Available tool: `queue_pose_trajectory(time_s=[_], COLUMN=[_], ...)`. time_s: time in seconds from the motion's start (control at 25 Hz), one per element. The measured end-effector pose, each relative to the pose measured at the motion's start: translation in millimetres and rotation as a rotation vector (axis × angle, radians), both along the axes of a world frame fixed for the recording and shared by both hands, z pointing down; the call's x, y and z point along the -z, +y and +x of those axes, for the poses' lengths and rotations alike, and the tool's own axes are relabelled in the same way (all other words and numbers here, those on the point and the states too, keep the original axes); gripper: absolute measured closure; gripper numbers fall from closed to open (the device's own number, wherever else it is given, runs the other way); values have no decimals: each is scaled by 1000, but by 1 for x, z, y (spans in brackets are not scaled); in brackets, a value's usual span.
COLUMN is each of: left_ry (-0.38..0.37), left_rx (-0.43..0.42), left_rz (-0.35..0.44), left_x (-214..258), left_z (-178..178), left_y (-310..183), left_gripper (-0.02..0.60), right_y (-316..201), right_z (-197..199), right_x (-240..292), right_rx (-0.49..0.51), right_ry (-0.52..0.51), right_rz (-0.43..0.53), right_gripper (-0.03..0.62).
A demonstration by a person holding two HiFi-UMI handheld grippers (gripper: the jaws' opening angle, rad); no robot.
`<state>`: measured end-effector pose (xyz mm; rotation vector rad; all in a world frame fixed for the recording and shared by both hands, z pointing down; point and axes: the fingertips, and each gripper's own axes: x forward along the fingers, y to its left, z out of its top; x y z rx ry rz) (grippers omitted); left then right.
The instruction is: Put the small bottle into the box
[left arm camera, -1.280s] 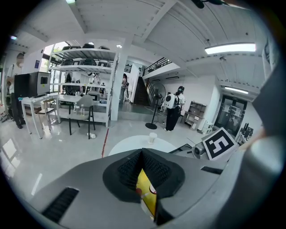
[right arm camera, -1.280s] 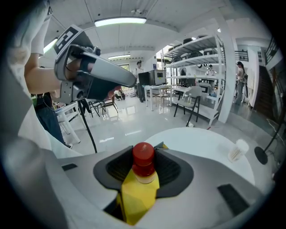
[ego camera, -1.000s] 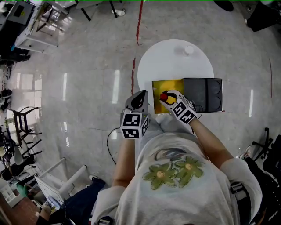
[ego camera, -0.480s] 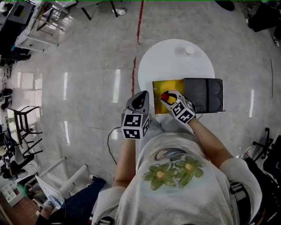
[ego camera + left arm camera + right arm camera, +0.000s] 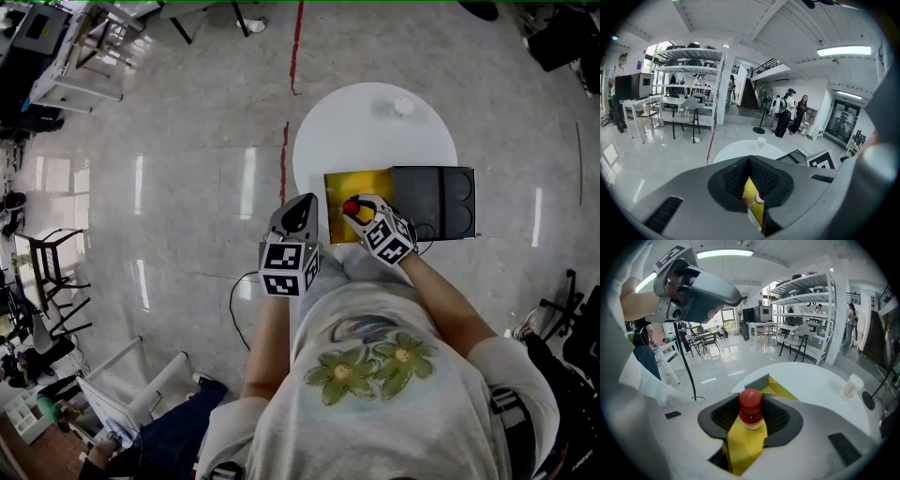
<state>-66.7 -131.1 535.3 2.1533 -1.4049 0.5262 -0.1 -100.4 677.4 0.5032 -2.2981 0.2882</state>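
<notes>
Item: small red-capped bottle (image 5: 751,408), clenched upright in the right gripper (image 5: 360,210) and held over the near left corner of the open yellow-lined box (image 5: 342,186). We judge it carried there but not yet set inside. Left gripper (image 5: 298,216): jaws drawn together on nothing, idle just left of the box; lowering and release remain.

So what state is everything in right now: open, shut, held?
box: open, black lid laid flat beside it.
small bottle: capped, upright, held over the box.
right gripper: fingers shut on the small bottle.
left gripper: fingers together, apparently empty.
cup: standing on the table.
</notes>
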Motion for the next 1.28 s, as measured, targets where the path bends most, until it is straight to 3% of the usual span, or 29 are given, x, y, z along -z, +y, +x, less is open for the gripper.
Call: queue_pose_trajectory(time_s=[0.48, 0.84, 1.28], left_ry=[-2, -3, -6], left_rx=[5, -7, -17], left_rz=[1, 2, 19], left_x=[0, 1, 8], left_z=[-3, -1, 1], left_y=[-3, 3, 1], left_gripper=[580, 580, 580], right_y=[-1, 3, -4], right_z=[0, -3, -3], right_x=[-1, -2, 40], right_rx=[12, 0, -72], right_ry=[13, 13, -110], right_rz=[22, -20, -7], right_gripper=[439, 413, 398])
